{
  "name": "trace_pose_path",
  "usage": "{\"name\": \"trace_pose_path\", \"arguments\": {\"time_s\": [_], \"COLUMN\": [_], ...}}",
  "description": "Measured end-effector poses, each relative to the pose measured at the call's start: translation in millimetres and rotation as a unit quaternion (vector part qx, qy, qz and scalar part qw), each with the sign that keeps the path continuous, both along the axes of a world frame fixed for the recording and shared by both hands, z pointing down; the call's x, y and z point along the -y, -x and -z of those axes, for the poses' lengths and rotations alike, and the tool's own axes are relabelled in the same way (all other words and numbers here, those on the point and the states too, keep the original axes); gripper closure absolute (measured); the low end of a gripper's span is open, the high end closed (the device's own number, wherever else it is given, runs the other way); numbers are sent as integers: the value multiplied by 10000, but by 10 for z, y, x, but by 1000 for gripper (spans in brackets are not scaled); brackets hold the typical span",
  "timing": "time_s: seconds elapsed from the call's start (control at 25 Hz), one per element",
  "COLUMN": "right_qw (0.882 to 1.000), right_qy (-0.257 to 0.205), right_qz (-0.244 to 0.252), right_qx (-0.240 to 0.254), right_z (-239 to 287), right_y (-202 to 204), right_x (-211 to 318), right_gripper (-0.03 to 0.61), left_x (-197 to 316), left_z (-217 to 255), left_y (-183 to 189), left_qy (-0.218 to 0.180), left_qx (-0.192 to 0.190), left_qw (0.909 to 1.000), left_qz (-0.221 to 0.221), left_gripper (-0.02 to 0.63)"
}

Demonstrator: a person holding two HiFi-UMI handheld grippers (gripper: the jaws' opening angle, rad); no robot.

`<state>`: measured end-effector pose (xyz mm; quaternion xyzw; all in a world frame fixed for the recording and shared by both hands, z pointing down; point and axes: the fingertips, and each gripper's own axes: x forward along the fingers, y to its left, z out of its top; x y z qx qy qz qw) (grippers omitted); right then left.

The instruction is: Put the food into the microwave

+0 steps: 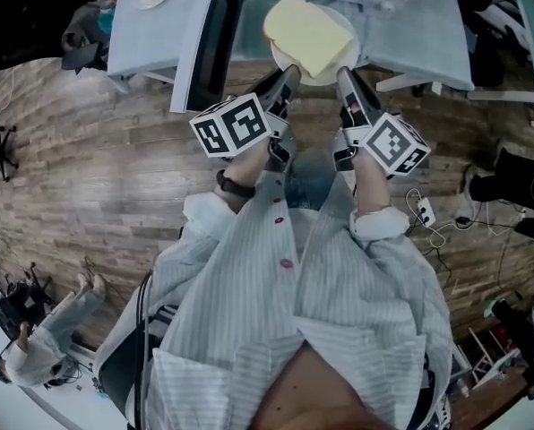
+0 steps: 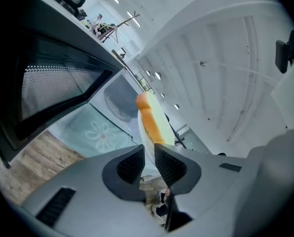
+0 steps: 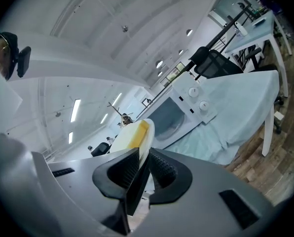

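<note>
A pale blue cloth-covered table (image 1: 419, 34) carries the white microwave (image 3: 172, 116), its door open. Just in front, a round white plate (image 1: 349, 27) bears the pale yellow bread slab (image 1: 310, 34). The left gripper (image 1: 289, 73) and right gripper (image 1: 344, 74) each pinch the plate's rim.

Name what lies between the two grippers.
A plate with bread, its rim clamped by the left gripper and right gripper; the head view shows it.

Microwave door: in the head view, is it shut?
No, the microwave door stands swung open, to the left of the plate of bread.
</note>
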<state>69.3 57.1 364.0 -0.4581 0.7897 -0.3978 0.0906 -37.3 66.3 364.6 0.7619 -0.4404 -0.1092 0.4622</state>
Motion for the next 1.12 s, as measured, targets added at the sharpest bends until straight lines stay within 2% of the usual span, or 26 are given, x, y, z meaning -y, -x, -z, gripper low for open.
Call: {"name": "trace_pose_path", "arguments": {"time_s": [0.16, 0.48, 1.12], "right_qw": [9999, 9997, 9972], "right_qy": [123, 233, 465], "right_qz": [-78, -48, 586], "right_qx": [18, 27, -86], "right_z": [-103, -220, -304], "right_y": [94, 63, 29], "right_x": [303, 617, 1579], "right_gripper": [500, 500, 500], "left_x": [323, 625, 1447], "left_z": [-94, -235, -350], "left_y": [100, 68, 14], "left_qy": [87, 230, 471], "left_qx": [15, -17, -66], "left_qw": [9999, 9997, 9970], "left_qz": [-49, 25, 607], "left_gripper": [548, 548, 548]}}
